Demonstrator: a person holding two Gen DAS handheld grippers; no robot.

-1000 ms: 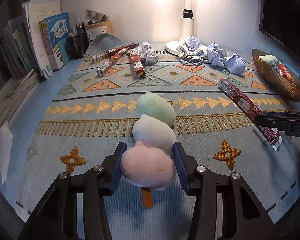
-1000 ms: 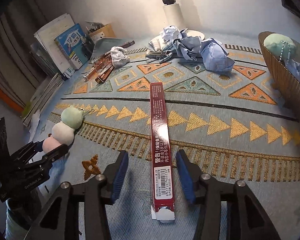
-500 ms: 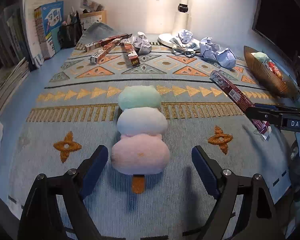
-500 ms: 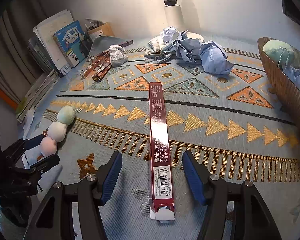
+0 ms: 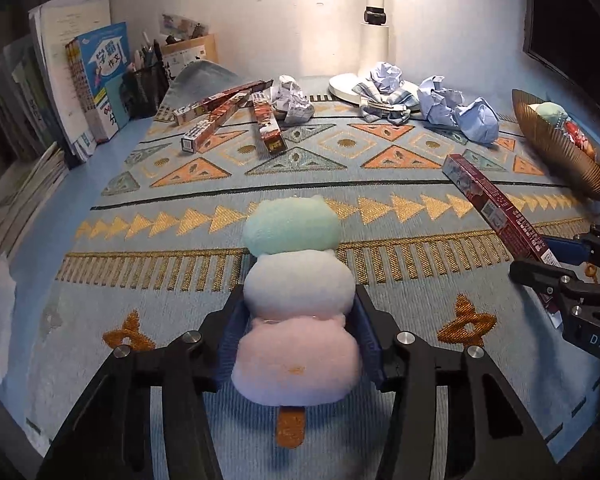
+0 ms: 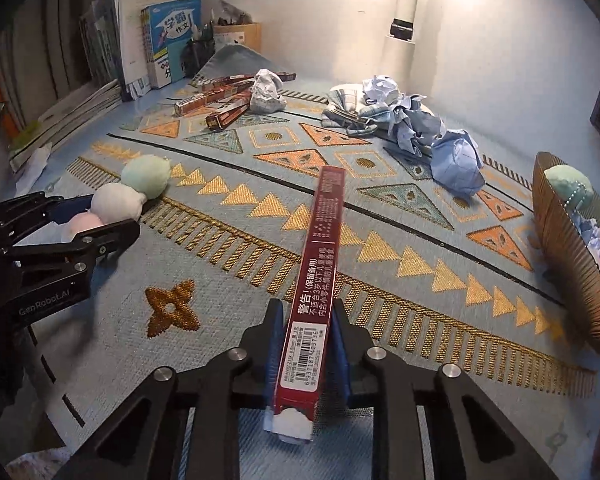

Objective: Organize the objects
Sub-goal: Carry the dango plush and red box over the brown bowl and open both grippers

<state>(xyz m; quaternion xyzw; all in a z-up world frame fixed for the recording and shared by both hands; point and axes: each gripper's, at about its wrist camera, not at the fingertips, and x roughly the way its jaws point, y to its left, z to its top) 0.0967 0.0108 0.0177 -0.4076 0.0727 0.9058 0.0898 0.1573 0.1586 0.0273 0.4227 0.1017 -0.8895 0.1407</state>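
Note:
A plush dango skewer [image 5: 294, 292] with pink, white and green balls lies on the patterned mat [image 5: 180, 248]. My left gripper [image 5: 296, 328] is shut on the plush dango skewer at its pink and white balls. It also shows in the right wrist view [image 6: 112, 204], held by the left gripper [image 6: 82, 220]. My right gripper [image 6: 306, 332] is shut on a long red box [image 6: 320, 260], near its barcode end. The box [image 5: 496, 204] and the right gripper [image 5: 556, 258] show at the right in the left wrist view.
Three similar long boxes [image 5: 228, 114] lie at the back left beside crumpled paper [image 5: 292, 100]. Crumpled blue papers and cloth [image 5: 448, 106] lie by a lamp base [image 5: 342, 82]. A brown ribbed bowl [image 6: 568, 264] with toys stands at right. Books [image 5: 96, 80] line the left.
Both grippers have closed from open: the left onto the plush skewer, the right onto the long red box. The left gripper had opened wide half a second ago.

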